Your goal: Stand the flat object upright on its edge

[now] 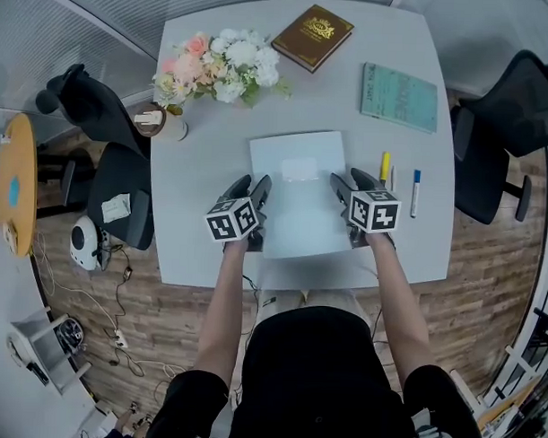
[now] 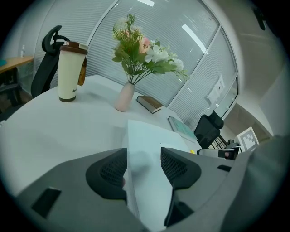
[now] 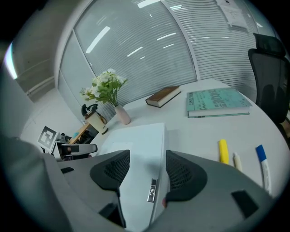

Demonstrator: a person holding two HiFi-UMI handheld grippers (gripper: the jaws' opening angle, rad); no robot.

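Holding flowers (image 2: 146,52), vase (image 2: 124,97) beyond flat white box (image 2: 146,136)

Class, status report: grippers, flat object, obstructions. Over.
Left gripper open, straddling white flat box left edge; right gripper open on right edge. Box lying flat, not yet upright. Yellow marker beside right gripper.

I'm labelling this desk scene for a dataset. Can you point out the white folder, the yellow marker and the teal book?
white folder (image 1: 297,214): head view, middle of its cover.
yellow marker (image 1: 384,165): head view, middle of its barrel.
teal book (image 1: 399,97): head view, centre of its cover.
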